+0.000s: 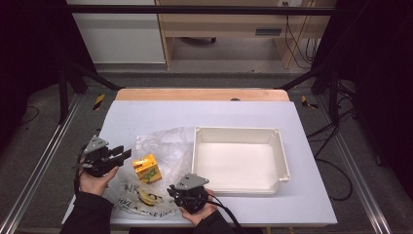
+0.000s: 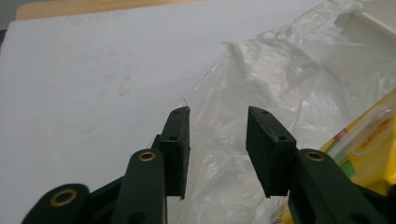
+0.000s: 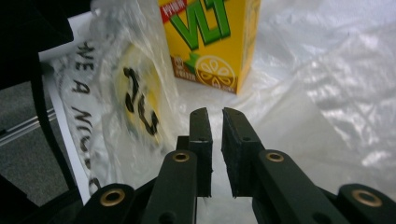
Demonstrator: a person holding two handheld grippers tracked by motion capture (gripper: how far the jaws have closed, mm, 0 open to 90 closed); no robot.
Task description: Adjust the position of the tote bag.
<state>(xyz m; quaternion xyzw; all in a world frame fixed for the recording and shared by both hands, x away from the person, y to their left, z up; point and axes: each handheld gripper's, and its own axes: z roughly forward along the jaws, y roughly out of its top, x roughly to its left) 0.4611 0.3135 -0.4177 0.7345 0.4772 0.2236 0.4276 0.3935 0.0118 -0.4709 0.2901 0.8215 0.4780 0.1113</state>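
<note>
1. Plastic bag [image 1: 160, 146]: clear, crumpled, lying flat on the white table [image 1: 146, 114], left of the tray. It has black lettering and a yellow face print at its near end [image 3: 140, 100].
2. Juice carton [image 1: 147, 168]: yellow, with green letters and a lemon picture, standing on the bag, between the two grippers and just left of the tray.
3. Tray [image 1: 238, 134]: white, shallow, rectangular, on the right half of the table; the bag's far right edge lies against its left wall.
4. Left gripper [image 1: 121, 153]: held at the left near side, pointing right toward the carton. In the left gripper view [image 2: 217, 135] the jaws stand spread apart, nothing pinched; bag film lies beyond and below the gap.
5. Right gripper [image 1: 174, 190]: held at the near edge, right of the bag's printed end. In the right gripper view [image 3: 215, 130] the jaws stand almost together with a narrow slit; whether film sits in it I cannot tell.
</note>
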